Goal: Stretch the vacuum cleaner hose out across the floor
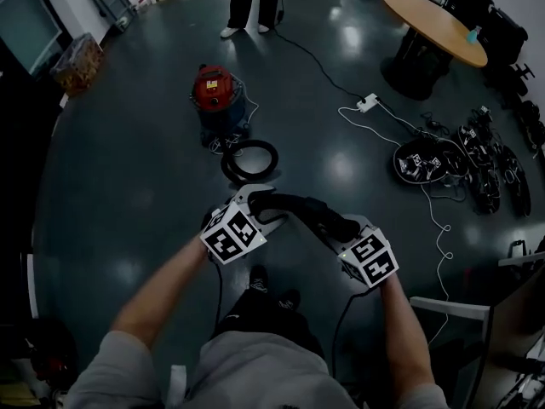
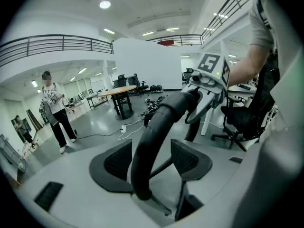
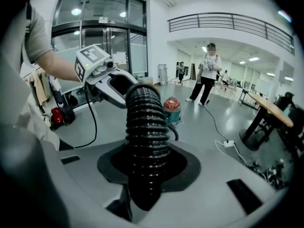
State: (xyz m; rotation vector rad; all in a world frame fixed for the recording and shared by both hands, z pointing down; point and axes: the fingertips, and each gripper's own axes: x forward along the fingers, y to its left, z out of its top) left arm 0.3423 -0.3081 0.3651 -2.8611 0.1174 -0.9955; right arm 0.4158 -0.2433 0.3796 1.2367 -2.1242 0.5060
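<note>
A red vacuum cleaner [image 1: 216, 92] stands on the dark floor ahead, and its black hose [image 1: 249, 161] lies coiled in front of it. The hose's free end [image 1: 311, 214] is raised between my two grippers. My left gripper [image 1: 258, 204] is open: the smooth black tube [image 2: 149, 141] runs between its pads [image 2: 111, 165] with a gap on the right side. My right gripper [image 1: 330, 226] is shut on the ribbed hose [image 3: 146, 127], its dark pads [image 3: 190, 167] pressed to both sides. In the right gripper view the vacuum cleaner [image 3: 172, 109] sits behind the hose.
A person [image 1: 251, 2] stands beyond the vacuum cleaner. A round wooden table [image 1: 434, 24] is at the far right, with a white power strip [image 1: 368, 102] and cable on the floor beside it. A heap of black gear [image 1: 460, 164] lies right; a box [image 1: 78, 65] sits far left.
</note>
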